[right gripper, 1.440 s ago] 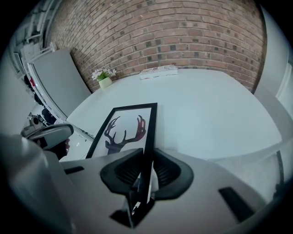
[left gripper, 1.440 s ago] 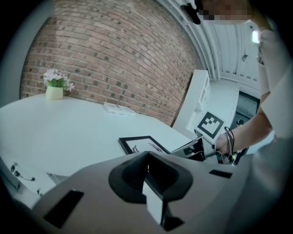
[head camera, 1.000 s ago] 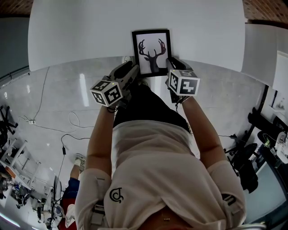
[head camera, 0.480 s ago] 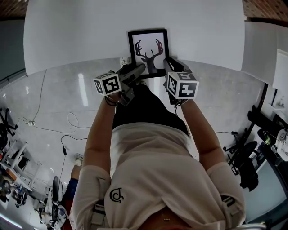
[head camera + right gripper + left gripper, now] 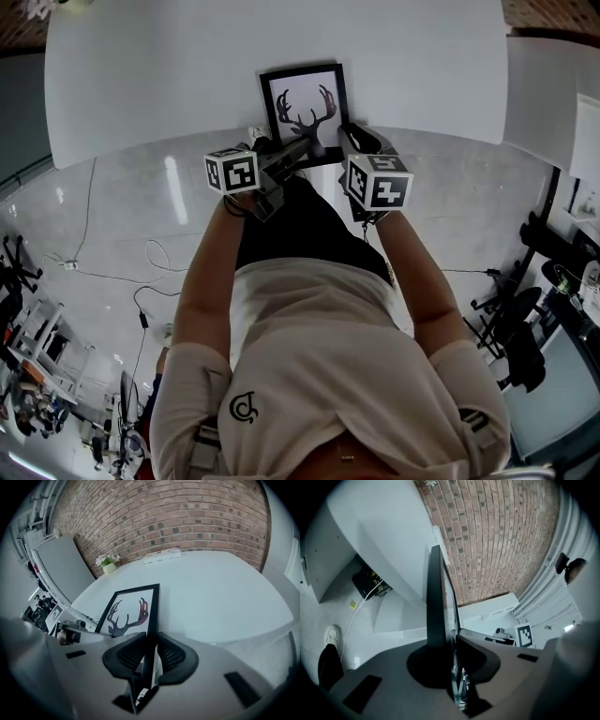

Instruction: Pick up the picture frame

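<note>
Picture frame [image 5: 302, 114] lies on the bench [image 5: 422, 75], its near end overhanging the edge. My right gripper [image 5: 349, 133] pinches its right edge, and my left gripper [image 5: 302, 153] has just been closing onto the left. I should raise both together and level, so it doesn't twist.

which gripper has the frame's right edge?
The right gripper, clamped on the right edge of the picture frame. The left gripper, its jaws just closing around the frame, takes the near edge.
</note>
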